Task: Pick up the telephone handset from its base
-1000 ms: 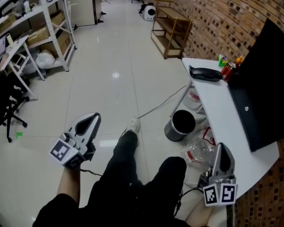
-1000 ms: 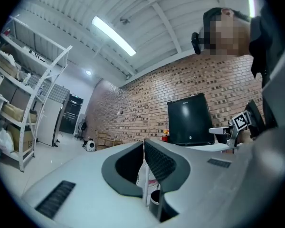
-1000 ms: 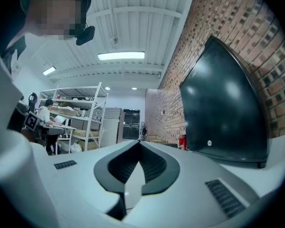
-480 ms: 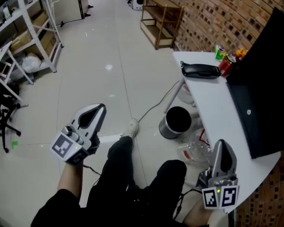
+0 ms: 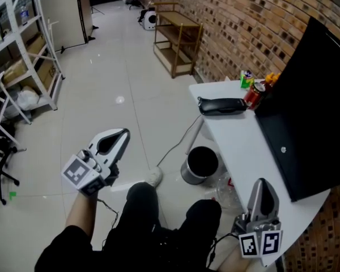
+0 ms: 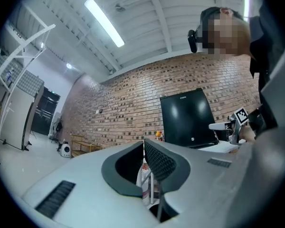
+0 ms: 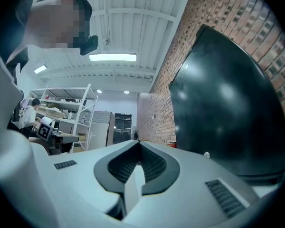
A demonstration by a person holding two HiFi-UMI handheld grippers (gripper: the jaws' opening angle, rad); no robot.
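The black telephone [image 5: 222, 106], handset lying on its base, sits at the far end of the white table [image 5: 255, 152] in the head view. My left gripper [image 5: 122, 134] hangs over the floor, well left of and nearer than the phone, its jaws shut and empty. Low on the right, my right gripper [image 5: 260, 182] stands by the table's near edge with its jaws together and nothing in them. In the left gripper view the left gripper [image 6: 143, 142] points toward the table; the phone is hidden there. The right gripper [image 7: 138, 145] faces along the monitor.
A big black monitor [image 5: 306, 95] fills the table's right side. A red can [image 5: 253, 95] and a green bottle [image 5: 246, 78] stand just behind the phone. Under the table are a dark bin [image 5: 199, 164] and a cable. A wooden bench [image 5: 175, 38], metal shelving [image 5: 22, 50], my legs [image 5: 158, 220].
The head view has swung toward the table, so the phone sits lower and more to the left. My left gripper has moved forward and right. Both grippers stay shut.
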